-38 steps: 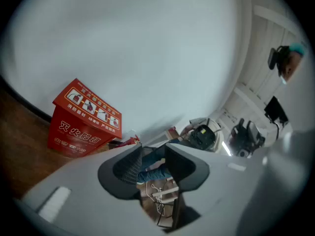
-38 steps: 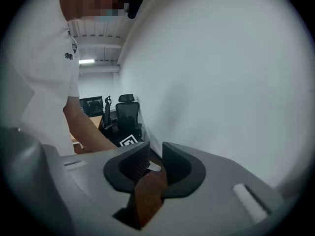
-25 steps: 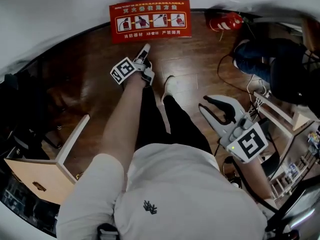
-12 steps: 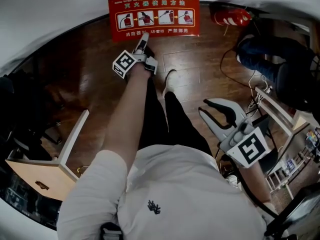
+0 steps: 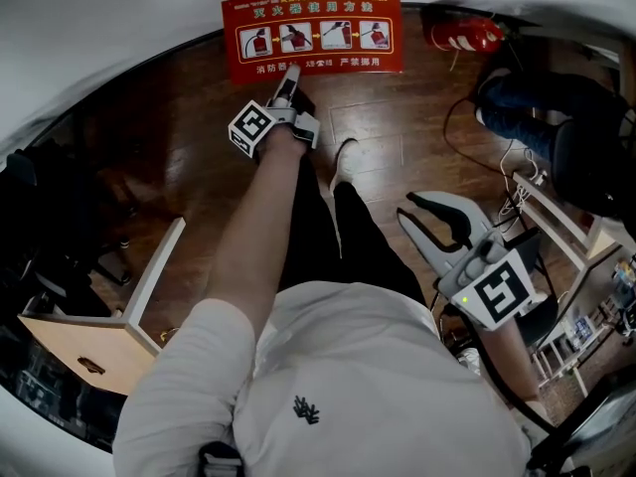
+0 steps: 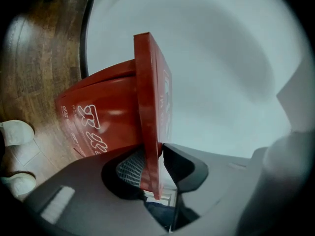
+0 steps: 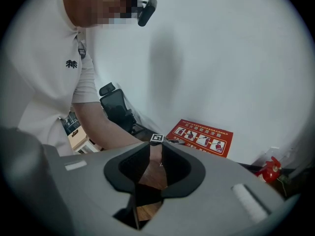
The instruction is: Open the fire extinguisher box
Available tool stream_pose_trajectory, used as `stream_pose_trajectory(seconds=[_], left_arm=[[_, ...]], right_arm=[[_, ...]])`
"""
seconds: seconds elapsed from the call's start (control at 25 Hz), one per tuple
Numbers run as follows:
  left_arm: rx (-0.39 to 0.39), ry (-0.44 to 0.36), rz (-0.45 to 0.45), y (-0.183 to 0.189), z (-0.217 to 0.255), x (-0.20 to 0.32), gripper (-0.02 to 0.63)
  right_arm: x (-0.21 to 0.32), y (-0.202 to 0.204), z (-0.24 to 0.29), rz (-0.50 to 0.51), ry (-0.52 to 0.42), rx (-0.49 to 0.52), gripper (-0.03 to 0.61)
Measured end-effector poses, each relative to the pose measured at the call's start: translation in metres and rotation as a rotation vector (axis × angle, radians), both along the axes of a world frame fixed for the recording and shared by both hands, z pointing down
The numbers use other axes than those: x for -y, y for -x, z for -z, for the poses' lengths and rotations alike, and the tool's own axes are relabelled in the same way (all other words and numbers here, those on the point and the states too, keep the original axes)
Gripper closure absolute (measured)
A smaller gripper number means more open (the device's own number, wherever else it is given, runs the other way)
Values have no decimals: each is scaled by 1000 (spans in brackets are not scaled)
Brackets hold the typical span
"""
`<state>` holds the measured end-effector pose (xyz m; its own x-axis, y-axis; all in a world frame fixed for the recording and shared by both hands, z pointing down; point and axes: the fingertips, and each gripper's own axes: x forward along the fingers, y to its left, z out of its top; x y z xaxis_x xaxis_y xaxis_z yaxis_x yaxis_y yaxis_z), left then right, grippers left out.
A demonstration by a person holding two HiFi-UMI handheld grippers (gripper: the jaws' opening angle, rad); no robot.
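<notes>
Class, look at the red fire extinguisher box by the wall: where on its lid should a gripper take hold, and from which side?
Take the lid by its free front edge, coming from the room side, with one jaw on each face. It is a thin flat panel, and the wall blocks the far side. The left gripper is closing on that edge.

The wall [image 5: 119, 28] is white. The floor [image 5: 189, 137] is dark brown wood. A light wooden cabinet [image 5: 75, 341] stands at the left, a black chair [image 7: 115, 107] by the wall.
</notes>
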<state>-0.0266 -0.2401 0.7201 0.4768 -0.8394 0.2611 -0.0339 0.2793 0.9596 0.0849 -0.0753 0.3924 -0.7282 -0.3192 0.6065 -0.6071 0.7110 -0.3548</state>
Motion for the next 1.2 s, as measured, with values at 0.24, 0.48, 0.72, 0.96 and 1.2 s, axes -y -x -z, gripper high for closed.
stream_pose_trajectory(seconds=[0.24,0.48,0.72,0.96,1.2], left_arm=[[-53,-48,-14,-1,40,4,526],[-116,-146,-65,1,102,25,528],[-93,-263,-96,3,149,70,535],[-99,-308,-92,5,170,116,548],[-69,-325,-114,8,173,155,557]], right_arm=[[4,6,3,-5,-20,27,502],[21,9,13,-19,-70,31,502],[35,9,18,-39,-111,38,502],[47,6,22,-96,-116,39,502],[54,-1,21,-160,-101,20,502]])
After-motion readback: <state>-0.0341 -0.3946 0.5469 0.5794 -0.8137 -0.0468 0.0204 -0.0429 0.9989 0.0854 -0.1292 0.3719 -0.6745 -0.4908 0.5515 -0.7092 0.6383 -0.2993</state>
